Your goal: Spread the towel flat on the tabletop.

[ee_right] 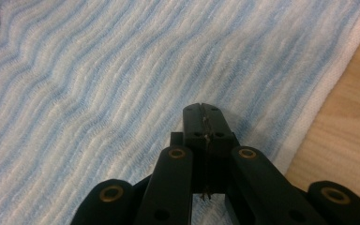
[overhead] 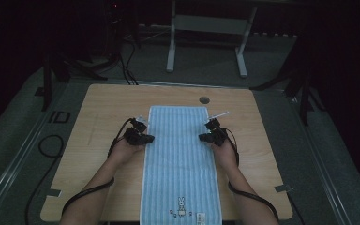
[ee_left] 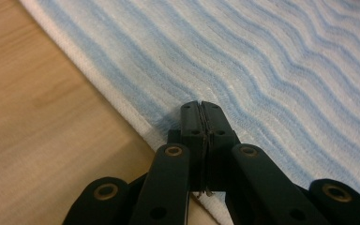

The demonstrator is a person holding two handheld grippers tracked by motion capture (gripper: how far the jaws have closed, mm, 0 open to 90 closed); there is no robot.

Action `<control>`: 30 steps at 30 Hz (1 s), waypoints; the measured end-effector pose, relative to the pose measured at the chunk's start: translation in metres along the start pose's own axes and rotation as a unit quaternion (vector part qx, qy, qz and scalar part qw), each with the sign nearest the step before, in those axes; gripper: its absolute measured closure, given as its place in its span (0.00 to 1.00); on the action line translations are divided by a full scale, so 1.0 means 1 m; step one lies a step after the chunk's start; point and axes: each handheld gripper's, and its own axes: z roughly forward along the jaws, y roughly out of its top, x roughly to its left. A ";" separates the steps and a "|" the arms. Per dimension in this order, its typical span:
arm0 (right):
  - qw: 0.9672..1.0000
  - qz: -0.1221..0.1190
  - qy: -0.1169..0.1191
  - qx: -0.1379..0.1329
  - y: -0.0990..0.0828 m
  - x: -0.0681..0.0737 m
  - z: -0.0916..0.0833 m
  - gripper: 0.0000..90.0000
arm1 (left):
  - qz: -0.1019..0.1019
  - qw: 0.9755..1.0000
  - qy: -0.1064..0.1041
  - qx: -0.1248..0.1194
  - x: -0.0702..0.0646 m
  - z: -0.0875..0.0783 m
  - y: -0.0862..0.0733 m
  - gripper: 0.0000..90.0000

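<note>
Setting: dim lab or recording studio. Wooden tabletop [overhead: 103,108] with a cable grommet hole [overhead: 204,100]; beyond the tabletop, a grey metal desk frame [overhead: 206,42]; left of the tabletop, black cables [overhead: 51,145] across grey carpeted floor [overhead: 14,136]; dark stands either side.

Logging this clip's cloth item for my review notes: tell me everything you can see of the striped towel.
The towel is a long rectangle of soft, ribbed cloth with pale blue and white stripes and a white hem. It lies flat, lengthwise down the middle of the wooden table, its near end at the table's front edge, where a small rabbit print and a label show. The left gripper and right gripper meet its long side edges, jaws shut. Whether they pinch the cloth I cannot tell.
</note>
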 end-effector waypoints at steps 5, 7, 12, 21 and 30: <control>1.000 0.002 -0.004 -0.008 0.002 0.001 0.001 0.94 | -0.012 1.000 0.007 -0.002 0.003 0.000 0.004 0.94; 1.000 0.000 -0.004 -0.011 0.002 0.001 0.000 0.94 | -0.007 1.000 0.010 -0.006 0.002 -0.002 0.004 0.88; 1.000 -0.001 0.002 -0.022 0.003 -0.002 -0.009 0.92 | 0.004 1.000 0.002 -0.012 -0.002 -0.008 0.004 0.77; 0.999 -0.018 0.005 -0.030 -0.001 0.003 -0.015 0.86 | 0.013 1.000 -0.015 -0.017 -0.008 -0.011 0.001 0.74; 0.999 -0.018 0.028 -0.041 -0.011 0.003 -0.022 0.39 | 0.006 0.999 -0.030 -0.037 -0.013 -0.024 -0.012 0.50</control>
